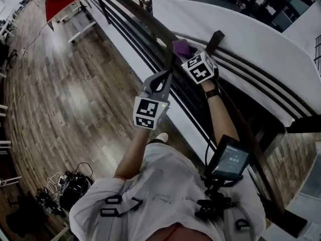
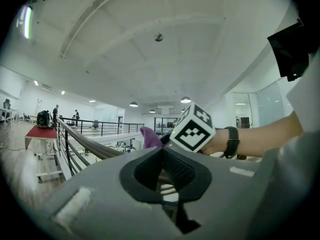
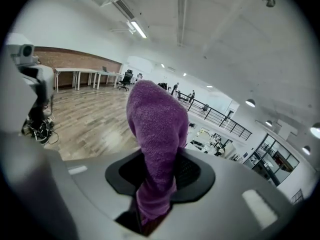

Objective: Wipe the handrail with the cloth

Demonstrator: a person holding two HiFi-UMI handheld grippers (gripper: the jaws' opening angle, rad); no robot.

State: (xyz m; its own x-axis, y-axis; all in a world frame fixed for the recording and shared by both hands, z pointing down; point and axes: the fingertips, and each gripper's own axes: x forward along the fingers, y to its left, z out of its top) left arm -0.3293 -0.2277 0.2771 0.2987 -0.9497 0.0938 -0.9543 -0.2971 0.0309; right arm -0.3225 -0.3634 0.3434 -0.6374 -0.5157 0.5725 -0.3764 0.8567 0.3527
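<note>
Up at the balcony edge, the long dark wooden handrail (image 1: 258, 157) runs well beyond the person both ways, and nothing on it shows which stretch has been wiped, so I'd judge the job early or mid-pass with plenty of rail to cover. Over it reaches the right hand-held gripper (image 3: 159, 176), jaws clamped firmly on the fuzzy purple cloth (image 3: 157, 124), which sticks out past the tips right at the top rail, though I can't tell if it's pressing on the wood. Alongside, the left hand-held gripper (image 2: 161, 159) looks closed and empty, taking no part in the wiping.
</note>
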